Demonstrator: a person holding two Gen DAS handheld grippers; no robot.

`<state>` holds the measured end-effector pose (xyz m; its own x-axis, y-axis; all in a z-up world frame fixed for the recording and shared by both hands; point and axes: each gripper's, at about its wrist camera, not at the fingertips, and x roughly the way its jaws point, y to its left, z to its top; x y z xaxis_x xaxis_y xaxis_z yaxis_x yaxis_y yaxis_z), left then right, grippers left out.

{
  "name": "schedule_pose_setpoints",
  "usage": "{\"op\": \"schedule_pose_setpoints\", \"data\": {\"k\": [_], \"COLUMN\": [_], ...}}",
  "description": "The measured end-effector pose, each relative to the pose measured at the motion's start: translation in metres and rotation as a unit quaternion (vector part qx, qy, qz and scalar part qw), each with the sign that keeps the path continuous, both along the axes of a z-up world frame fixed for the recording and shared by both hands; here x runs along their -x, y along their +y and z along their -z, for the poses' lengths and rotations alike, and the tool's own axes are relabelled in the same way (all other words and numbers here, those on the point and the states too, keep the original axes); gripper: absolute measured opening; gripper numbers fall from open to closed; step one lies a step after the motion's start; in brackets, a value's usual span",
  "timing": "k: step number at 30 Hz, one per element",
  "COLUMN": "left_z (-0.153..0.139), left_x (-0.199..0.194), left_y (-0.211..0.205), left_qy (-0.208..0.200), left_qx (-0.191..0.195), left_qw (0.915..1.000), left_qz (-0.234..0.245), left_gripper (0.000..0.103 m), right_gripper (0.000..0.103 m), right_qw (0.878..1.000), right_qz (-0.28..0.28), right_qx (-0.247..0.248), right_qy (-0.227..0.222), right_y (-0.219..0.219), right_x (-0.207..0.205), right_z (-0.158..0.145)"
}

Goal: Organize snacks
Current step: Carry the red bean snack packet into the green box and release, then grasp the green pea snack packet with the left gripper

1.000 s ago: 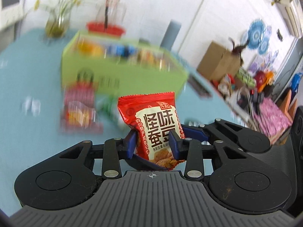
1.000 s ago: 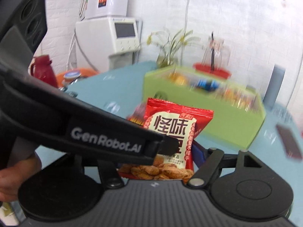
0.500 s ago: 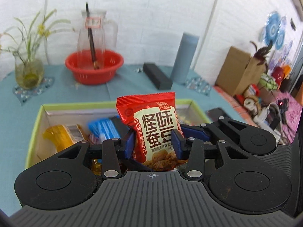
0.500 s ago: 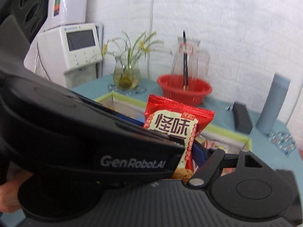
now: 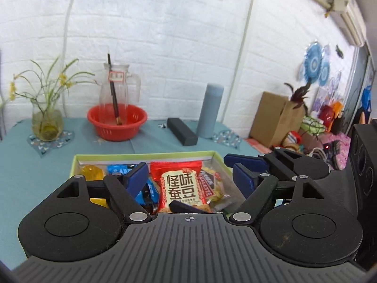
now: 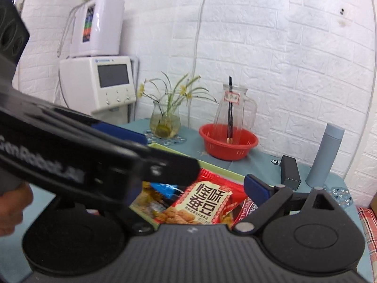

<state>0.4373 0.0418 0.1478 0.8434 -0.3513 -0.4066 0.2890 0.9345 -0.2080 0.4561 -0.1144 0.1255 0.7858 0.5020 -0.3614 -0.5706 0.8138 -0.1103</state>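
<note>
Release is the step in hand — both sets of fingers are opening, nothing gripped. The left gripper (image 5: 189, 178) and right gripper (image 6: 195, 184) flank the red snack packet (image 5: 181, 187), which lies among other packets in the green box (image 5: 146, 156) on the worktop. Best to spread fully, then lift straight clear — no snagging the wrapper.

Red snack packet (image 5: 181, 187) in green box (image 5: 146, 156)
</note>
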Motion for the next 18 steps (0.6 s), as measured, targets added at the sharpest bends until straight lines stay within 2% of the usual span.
{"op": "schedule_pose_setpoints", "data": {"k": [2,5,9,13,16,18], "left_z": [0.001,0.015,0.05,0.083,0.097,0.104], "left_x": [0.023,0.048,0.064,0.05,0.032,0.021], "left_y": [0.007,0.016,0.023,0.019,0.016,0.015], "left_qy": [-0.002,0.014,0.07,0.143,0.173,0.191], "left_qx": [0.014,0.041,0.078,0.094,0.081,0.07], "left_qw": [0.9999,0.999,0.9944,0.9852,0.9815,0.979], "left_qz": [0.0,-0.006,-0.008,-0.003,-0.009,-0.017], "left_gripper": [0.067,0.068,0.068,0.062,0.057,0.047], "right_gripper": [0.094,0.094,0.094,0.094,0.094,0.094], "right_qw": [1.0,0.999,0.996,0.99,0.985,0.982], "right_qz": [-0.003,-0.013,-0.036,-0.06,-0.074,-0.083], "right_qx": [0.0,0.03,0.066,0.095,0.11,0.121], "right_qy": [-0.002,-0.001,0.04,0.088,0.107,0.115], "right_y": [-0.004,-0.008,-0.005,0.012,0.026,0.034], "right_x": [0.02,0.053,0.079,0.066,0.047,0.035], "right_z": [-0.004,0.003,0.038,0.074,0.09,0.097]}}
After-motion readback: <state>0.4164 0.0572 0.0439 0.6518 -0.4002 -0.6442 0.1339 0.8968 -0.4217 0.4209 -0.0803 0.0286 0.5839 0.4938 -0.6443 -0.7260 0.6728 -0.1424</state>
